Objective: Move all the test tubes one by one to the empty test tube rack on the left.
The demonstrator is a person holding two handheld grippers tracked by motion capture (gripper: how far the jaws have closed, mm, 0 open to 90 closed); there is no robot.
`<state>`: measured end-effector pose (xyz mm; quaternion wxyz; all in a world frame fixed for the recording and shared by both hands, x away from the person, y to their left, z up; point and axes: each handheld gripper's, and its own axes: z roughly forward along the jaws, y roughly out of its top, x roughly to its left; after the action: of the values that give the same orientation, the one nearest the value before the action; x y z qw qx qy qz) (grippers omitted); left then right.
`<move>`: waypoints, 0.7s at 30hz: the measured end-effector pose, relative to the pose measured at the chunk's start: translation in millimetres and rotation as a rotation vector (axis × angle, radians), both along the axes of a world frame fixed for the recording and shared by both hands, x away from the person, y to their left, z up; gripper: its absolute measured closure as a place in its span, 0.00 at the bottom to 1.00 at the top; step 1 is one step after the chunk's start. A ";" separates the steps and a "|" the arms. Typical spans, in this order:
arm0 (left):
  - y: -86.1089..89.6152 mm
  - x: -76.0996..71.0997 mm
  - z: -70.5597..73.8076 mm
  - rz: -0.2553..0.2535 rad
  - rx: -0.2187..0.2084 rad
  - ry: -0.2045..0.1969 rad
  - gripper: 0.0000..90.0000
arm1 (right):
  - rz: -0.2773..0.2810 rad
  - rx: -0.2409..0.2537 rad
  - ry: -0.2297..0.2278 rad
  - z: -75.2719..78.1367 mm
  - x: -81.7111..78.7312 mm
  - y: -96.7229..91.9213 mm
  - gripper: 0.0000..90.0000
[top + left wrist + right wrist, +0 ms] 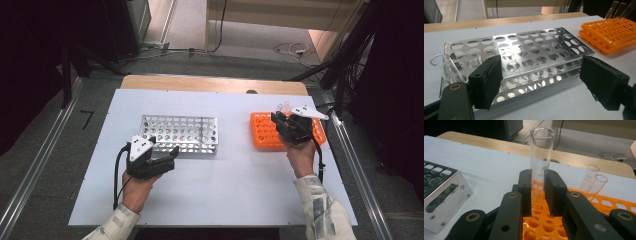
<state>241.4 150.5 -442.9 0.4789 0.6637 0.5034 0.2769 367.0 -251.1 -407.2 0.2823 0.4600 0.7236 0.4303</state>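
1. Glass test tube [541, 162] stands upright between the pads of the right claw [539, 195], which pinches it around its lower half; its open mouth rises well above the fingers.
2. The tube's bottom end hangs just above the holes of the orange rack [599, 205]; whether it touches the rack I cannot tell.
3. In the high view the right claw [280, 120] sits over the near left part of the orange rack [260, 135], at the right side of the white surface [225, 190].
4. Two more glass tubes [594, 182] stand tilted in the orange rack's far holes, well apart from the held one.
5. The left claw [539, 82] is spread wide with nothing between its pads; no pad touches anything.
6. It lies low over the surface, just in front of the near long side of the metal rack [524, 52], aimed along it.
7. Two glass tubes [441, 66] sit in the metal rack's end holes, beside the left pad in the left gripper view.
8. In the high view the left claw [172, 155] rests by the metal rack's [180, 132] near left corner, and the two racks lie apart, side by side.
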 end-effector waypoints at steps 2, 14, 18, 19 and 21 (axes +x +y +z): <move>0.6 -0.3 0.3 -0.001 0.002 0.000 0.20 | 0.014 -0.002 0.004 -0.1 -2.4 3.0 0.82; 1.5 -1.0 0.7 -0.001 0.000 -0.004 0.20 | 0.122 -0.018 0.023 -4.7 -20.3 28.7 0.82; 1.7 -1.2 0.9 0.000 -0.001 -0.005 0.20 | 0.157 -0.025 0.033 -7.3 -27.5 37.7 0.82; 1.7 -1.3 0.9 0.000 -0.001 -0.005 0.20 | 0.166 -0.031 0.032 -8.0 -29.0 39.8 0.82; 1.5 -1.4 0.9 -0.002 0.000 -0.003 0.20 | 0.183 -0.029 0.038 -9.2 -32.6 43.6 0.82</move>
<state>240.0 152.0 -442.0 0.4800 0.6639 0.5020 0.2773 334.3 -207.5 -416.4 0.2347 0.3960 0.7741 0.4347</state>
